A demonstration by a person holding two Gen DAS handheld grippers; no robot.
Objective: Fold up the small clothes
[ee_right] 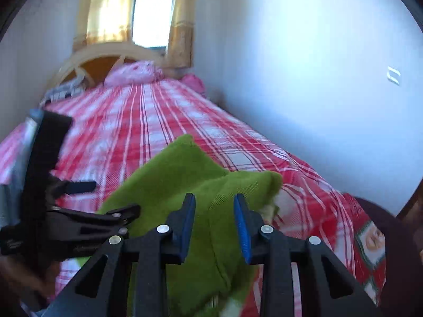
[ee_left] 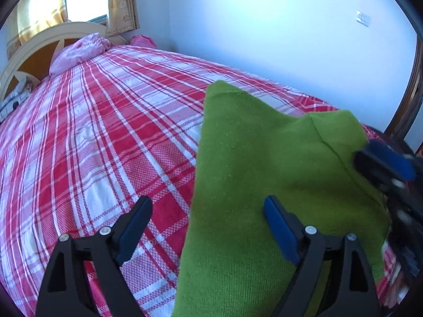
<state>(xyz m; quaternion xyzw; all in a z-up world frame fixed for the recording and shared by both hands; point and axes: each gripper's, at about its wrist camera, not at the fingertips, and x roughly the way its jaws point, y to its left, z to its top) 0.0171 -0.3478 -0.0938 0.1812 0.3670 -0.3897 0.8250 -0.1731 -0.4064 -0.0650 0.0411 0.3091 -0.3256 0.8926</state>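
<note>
Garment [ee_left: 264,158] green, on plaid bed [ee_left: 105,132] | L fingers [ee_left: 142,211] spread wide, empty | R fingers [ee_right: 242,216] parted, straddling fold

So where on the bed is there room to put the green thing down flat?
The checked bedspread is bare from the green cloth up to the pink pillow. It is crowded by the headboard and around both grippers, left and right.

I count: 1 green garment [ee_left: 264,158], 2 grippers — left gripper [ee_left: 207,211], right gripper [ee_right: 214,206] — 1 bed [ee_left: 105,121], 2 pink pillows [ee_left: 79,50], 1 window [ee_right: 152,15].
</note>
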